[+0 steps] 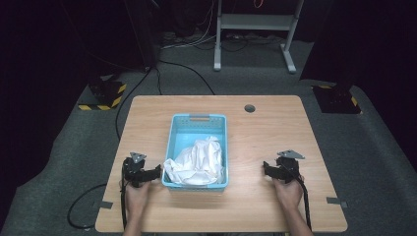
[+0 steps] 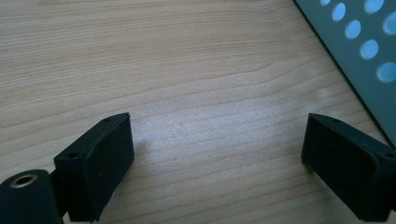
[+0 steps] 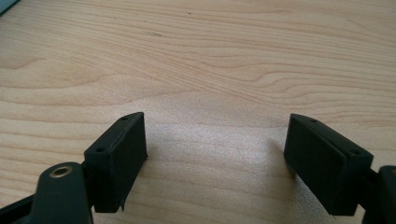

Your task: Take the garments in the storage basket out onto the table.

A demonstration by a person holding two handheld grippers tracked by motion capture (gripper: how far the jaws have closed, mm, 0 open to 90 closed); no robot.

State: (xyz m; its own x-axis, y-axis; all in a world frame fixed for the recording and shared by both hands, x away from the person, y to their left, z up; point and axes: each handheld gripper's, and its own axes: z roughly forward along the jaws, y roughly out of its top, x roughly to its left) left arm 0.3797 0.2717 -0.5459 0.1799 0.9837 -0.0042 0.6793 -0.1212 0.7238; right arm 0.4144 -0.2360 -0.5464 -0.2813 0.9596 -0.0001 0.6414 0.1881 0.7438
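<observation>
Both forearms reach in from the near edge, each hand wrapped around a gripper. The left gripper points inward to the right, jaws spread wide. The right gripper points inward to the left, jaws likewise parted.

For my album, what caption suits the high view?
Two hand-held tongs, left and right, flank a blue basket of white cloth.
</observation>
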